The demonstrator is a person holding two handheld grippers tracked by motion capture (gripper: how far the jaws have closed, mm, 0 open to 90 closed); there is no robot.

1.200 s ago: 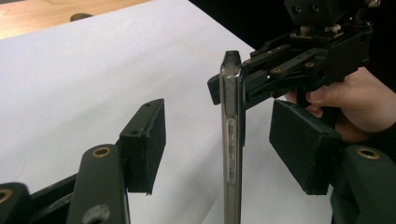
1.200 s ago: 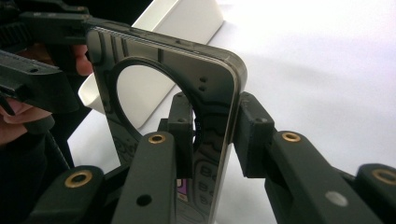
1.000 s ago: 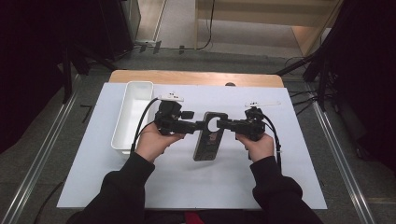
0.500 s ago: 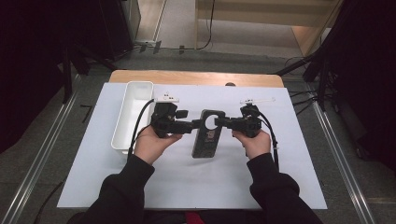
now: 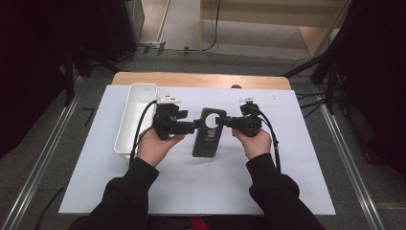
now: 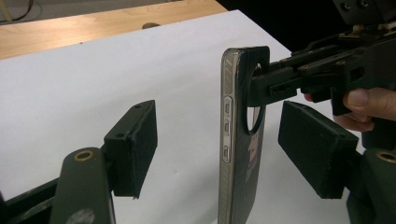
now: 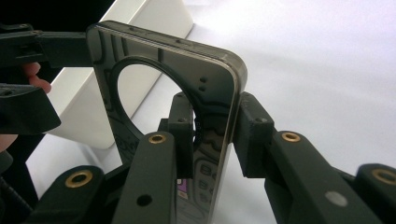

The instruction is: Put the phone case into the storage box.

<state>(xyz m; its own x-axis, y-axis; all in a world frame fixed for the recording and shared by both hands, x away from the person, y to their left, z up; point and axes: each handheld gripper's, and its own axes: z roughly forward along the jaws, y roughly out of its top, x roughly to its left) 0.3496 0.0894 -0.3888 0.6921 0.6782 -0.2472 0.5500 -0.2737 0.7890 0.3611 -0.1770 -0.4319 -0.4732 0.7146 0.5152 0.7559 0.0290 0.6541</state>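
A dark phone case (image 5: pixel 208 139) with a large round cutout is at the middle of the white mat. My right gripper (image 5: pixel 221 120) is shut on its top end. In the right gripper view the two pads (image 7: pixel 252 133) pinch the case (image 7: pixel 205 70) just below the cutout, one on each face. My left gripper (image 5: pixel 190 126) stands open, and in the left gripper view its pads (image 6: pixel 133 147) sit on either side of the case (image 6: pixel 238 140) without touching it. The right gripper (image 6: pixel 299 77) reaches in from the far side there.
A long white tray (image 5: pixel 136 112) lies left of the left hand, and its wall (image 7: pixel 154 28) shows behind the case. The white mat (image 5: pixel 201 187) covers a wooden table (image 5: pixel 201 79). Two small white pieces (image 5: pixel 258 99) lie near the mat's far edge.
Both hands have drawn slightly closer together and away from the person. The case's top end has moved a little farther up the mat, held by the right gripper.
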